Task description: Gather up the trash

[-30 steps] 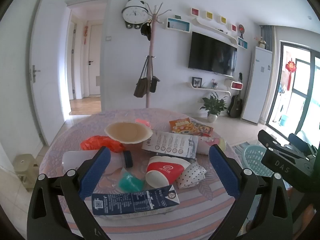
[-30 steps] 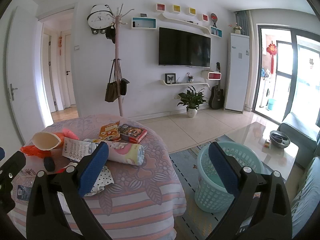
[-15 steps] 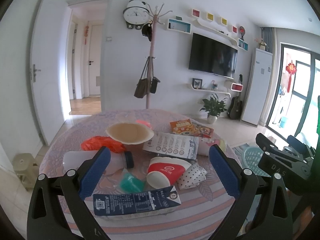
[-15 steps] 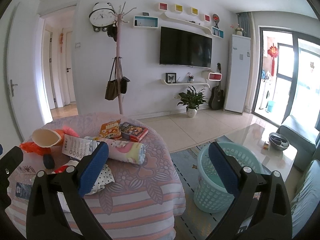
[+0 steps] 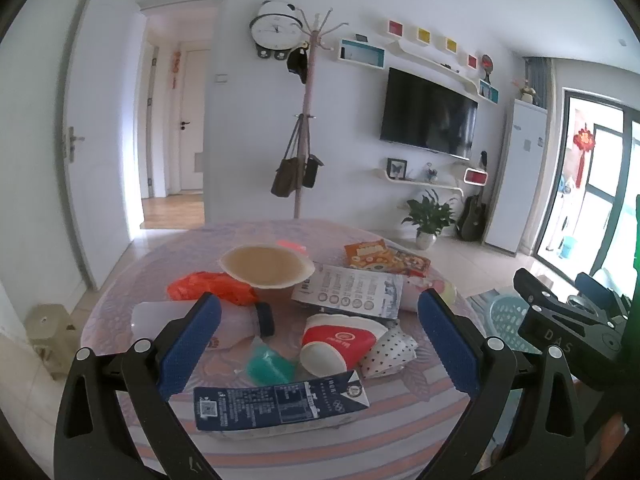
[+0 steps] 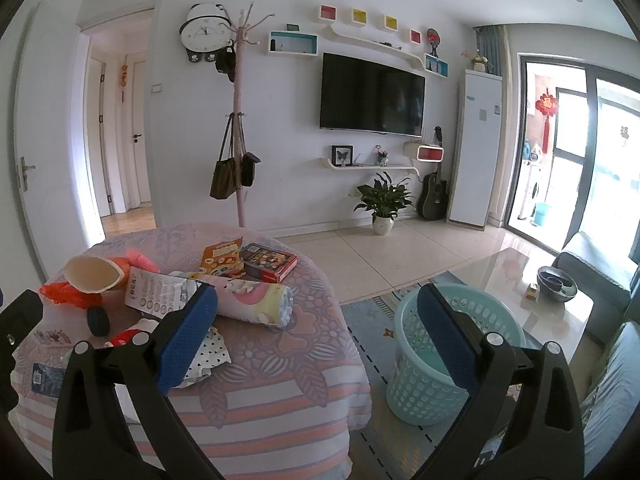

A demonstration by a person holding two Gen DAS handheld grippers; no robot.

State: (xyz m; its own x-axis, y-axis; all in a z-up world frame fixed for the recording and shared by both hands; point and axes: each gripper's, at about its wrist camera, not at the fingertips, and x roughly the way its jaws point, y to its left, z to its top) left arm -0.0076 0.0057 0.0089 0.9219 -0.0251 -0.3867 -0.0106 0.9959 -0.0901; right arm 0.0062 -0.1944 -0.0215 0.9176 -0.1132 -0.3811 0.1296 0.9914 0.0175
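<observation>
Trash covers a round table (image 5: 384,444) with a striped cloth. In the left wrist view a dark blue carton (image 5: 280,400) lies nearest, with a red paper cup (image 5: 336,340), a teal scrap (image 5: 268,366), a dotted wrapper (image 5: 388,350), a plastic bottle (image 5: 192,320), an orange bag (image 5: 208,290) and a paper bowl (image 5: 266,266) behind it. My left gripper (image 5: 320,344) hangs open above the near trash, holding nothing. My right gripper (image 6: 318,342) is open and empty at the table's right edge, with the mint waste basket (image 6: 448,364) on the floor just beyond it.
A printed pouch (image 5: 352,294), a pink tissue pack (image 6: 256,302) and snack boxes (image 6: 268,262) lie farther back on the table. A glass coffee table (image 6: 532,300) and sofa (image 6: 616,392) stand right of the basket. A coat stand (image 6: 240,160) rises behind the table.
Both grippers have drifted only slightly; the views shifted a little. Nothing was grasped or moved on the table.
</observation>
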